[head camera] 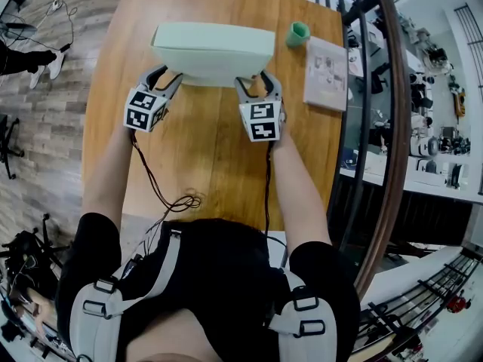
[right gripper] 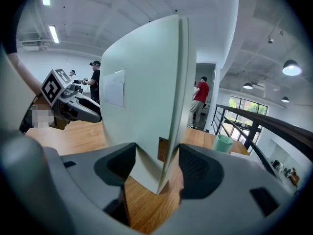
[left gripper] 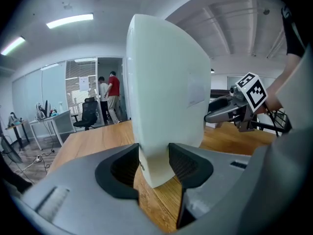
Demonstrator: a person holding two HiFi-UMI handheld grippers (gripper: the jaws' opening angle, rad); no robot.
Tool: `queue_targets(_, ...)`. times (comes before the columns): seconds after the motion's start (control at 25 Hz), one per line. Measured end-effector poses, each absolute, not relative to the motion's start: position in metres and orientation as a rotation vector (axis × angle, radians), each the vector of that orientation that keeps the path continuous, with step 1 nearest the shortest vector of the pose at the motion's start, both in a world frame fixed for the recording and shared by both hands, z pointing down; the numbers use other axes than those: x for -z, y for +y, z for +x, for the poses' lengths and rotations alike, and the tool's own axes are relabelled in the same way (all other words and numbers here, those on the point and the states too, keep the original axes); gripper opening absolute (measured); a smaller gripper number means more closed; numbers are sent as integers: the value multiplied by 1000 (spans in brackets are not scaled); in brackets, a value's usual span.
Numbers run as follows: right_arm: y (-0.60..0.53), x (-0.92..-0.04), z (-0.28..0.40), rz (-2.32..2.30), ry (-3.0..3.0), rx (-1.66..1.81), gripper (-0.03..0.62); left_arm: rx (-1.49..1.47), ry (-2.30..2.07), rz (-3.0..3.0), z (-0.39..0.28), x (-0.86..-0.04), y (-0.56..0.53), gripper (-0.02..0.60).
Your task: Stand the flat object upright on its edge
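A flat pale green box (head camera: 213, 51) stands upright over the wooden table (head camera: 204, 157), its broad face towards the person. My left gripper (head camera: 170, 77) is shut on the box's lower left corner; in the left gripper view both pads (left gripper: 178, 163) press the box (left gripper: 166, 97). My right gripper (head camera: 253, 86) holds the lower right corner, and the box (right gripper: 146, 106) fills the gap between its pads (right gripper: 193, 168). Each lower corner hangs just over the wood; I cannot tell whether the box touches the table.
A green cup (head camera: 297, 34) stands at the table's far right, with a white printed sheet (head camera: 326, 72) lying beside it near the right edge. A black railing (head camera: 377, 127) runs past that edge. A black cable (head camera: 177, 202) trails on the near side. Two people (left gripper: 108, 99) stand far off.
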State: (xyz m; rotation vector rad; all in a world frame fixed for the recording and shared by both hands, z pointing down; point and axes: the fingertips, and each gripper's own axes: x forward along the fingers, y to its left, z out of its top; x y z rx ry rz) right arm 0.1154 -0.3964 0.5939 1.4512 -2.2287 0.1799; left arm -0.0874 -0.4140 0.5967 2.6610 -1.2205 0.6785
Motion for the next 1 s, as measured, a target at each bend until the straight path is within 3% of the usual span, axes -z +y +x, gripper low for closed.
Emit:
queue_targets(0.68, -387, -595, 121, 1467, -2235, -264, 265, -730, -1258, 2676, -90, -591, -407, 187)
queue_targets(1.0, -363, -550, 126, 1619, -2384, -258, 261, -513, -1463, 2622, -119, -557, -387, 176)
